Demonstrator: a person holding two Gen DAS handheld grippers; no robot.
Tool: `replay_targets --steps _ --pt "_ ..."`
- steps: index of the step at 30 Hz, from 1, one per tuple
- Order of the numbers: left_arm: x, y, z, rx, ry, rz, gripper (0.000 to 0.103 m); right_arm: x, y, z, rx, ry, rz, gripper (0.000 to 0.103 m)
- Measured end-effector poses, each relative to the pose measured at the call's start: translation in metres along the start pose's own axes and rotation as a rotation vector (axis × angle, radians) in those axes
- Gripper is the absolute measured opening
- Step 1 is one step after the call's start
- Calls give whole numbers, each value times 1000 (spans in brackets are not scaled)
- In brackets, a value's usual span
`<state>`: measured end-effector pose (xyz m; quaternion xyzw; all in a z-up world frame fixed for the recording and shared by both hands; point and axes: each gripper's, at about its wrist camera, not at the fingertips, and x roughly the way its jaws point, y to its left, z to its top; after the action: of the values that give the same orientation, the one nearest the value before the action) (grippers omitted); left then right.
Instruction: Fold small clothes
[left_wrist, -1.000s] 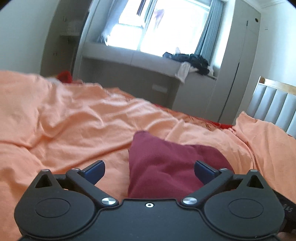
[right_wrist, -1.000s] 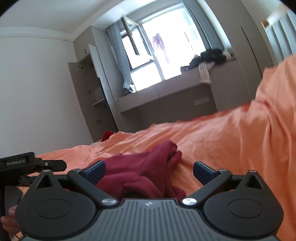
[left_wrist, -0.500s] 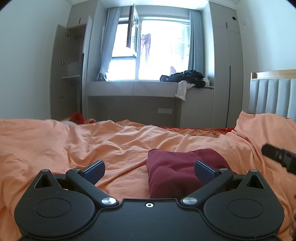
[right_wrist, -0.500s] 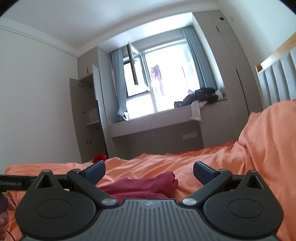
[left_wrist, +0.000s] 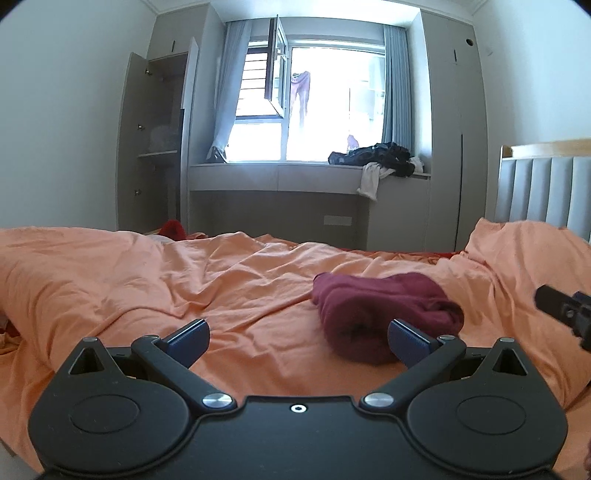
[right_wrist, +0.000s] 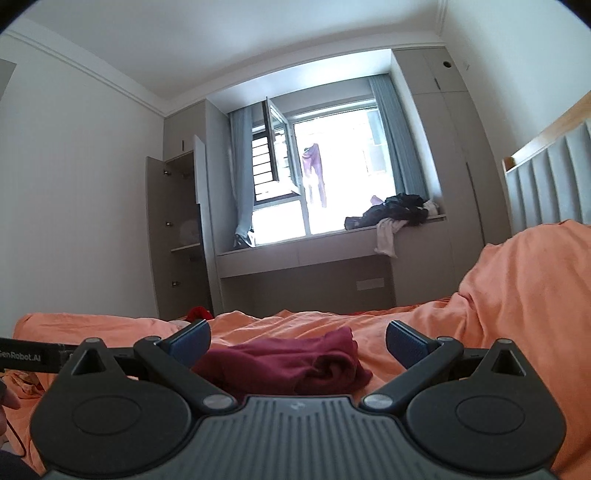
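Observation:
A folded dark red garment (left_wrist: 380, 314) lies on the orange bedspread (left_wrist: 184, 288), a compact bundle with rolled edges. My left gripper (left_wrist: 297, 341) is open and empty, held back from the garment, whose near right edge sits just ahead of the right fingertip (left_wrist: 406, 338). In the right wrist view the same garment (right_wrist: 291, 365) lies low between the open fingers of my right gripper (right_wrist: 297, 341), which holds nothing. The other gripper's black body shows at the right edge of the left view (left_wrist: 565, 310) and at the left edge of the right view (right_wrist: 33, 358).
A grey window bench (left_wrist: 295, 177) with a heap of dark clothes (left_wrist: 380, 155) stands beyond the bed. An open wardrobe (left_wrist: 155, 147) is at left, a padded headboard (left_wrist: 543, 188) at right. A red item (left_wrist: 173, 229) lies past the bed's far edge. A person's fingers show at the left edge (right_wrist: 7, 402).
Both grippers pulled back and tilted up from the garment, so more room and window show. The garment now looks farther off and lies folded on the bedspread.

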<state>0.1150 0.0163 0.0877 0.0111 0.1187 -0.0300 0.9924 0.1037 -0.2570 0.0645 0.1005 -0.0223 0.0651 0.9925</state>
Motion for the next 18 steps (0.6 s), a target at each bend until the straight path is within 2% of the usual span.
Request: replay_targets --steps 7,13,18 --pt "-3 2 -31 44 -16 6 103 -20 8 -15 -23 -3 -35 103" --pt "11 6 -50 23 15 -32 103 -20 10 -34 -53 26 -104 103" --pt "24 10 -62 -12 40 -41 103 -9 6 -50 -43 65 -108 103"
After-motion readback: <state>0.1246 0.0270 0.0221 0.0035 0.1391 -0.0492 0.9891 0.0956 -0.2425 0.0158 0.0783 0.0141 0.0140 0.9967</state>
